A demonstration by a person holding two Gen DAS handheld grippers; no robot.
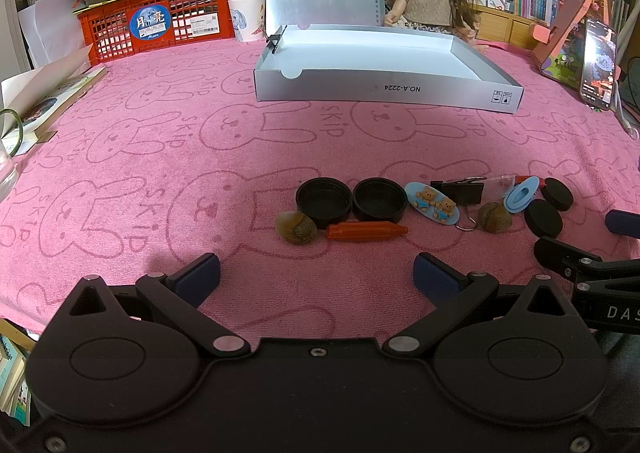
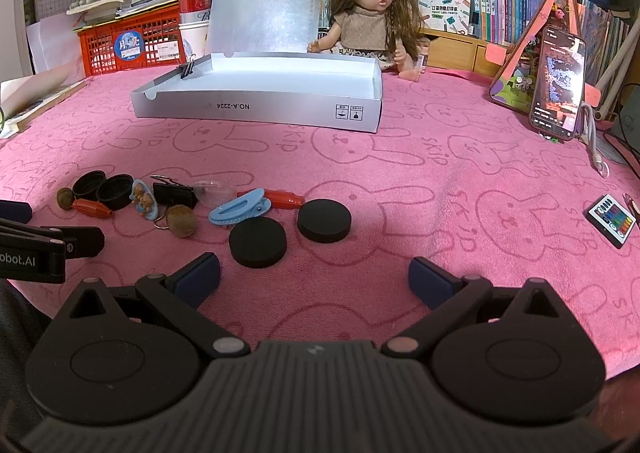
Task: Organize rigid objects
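Note:
A row of small objects lies on the pink towel: two black cups (image 1: 324, 200), an orange crayon (image 1: 366, 231), two acorns (image 1: 296, 227), a bear hair clip (image 1: 434, 205), a black binder clip (image 1: 462, 191), a blue clip (image 2: 240, 209) and two black discs (image 2: 258, 241). A silver open box (image 1: 384, 87) stands behind them, also in the right wrist view (image 2: 256, 109). My left gripper (image 1: 316, 277) is open and empty just in front of the crayon. My right gripper (image 2: 314, 277) is open and empty just in front of the discs.
A doll (image 2: 372, 13), an orange crate (image 1: 156, 19), a can and stacked books line the back. A phone on a stand (image 2: 558, 87) is at the right, with a small colour palette (image 2: 610, 219) near the right edge. An open book (image 1: 44, 105) lies at the left.

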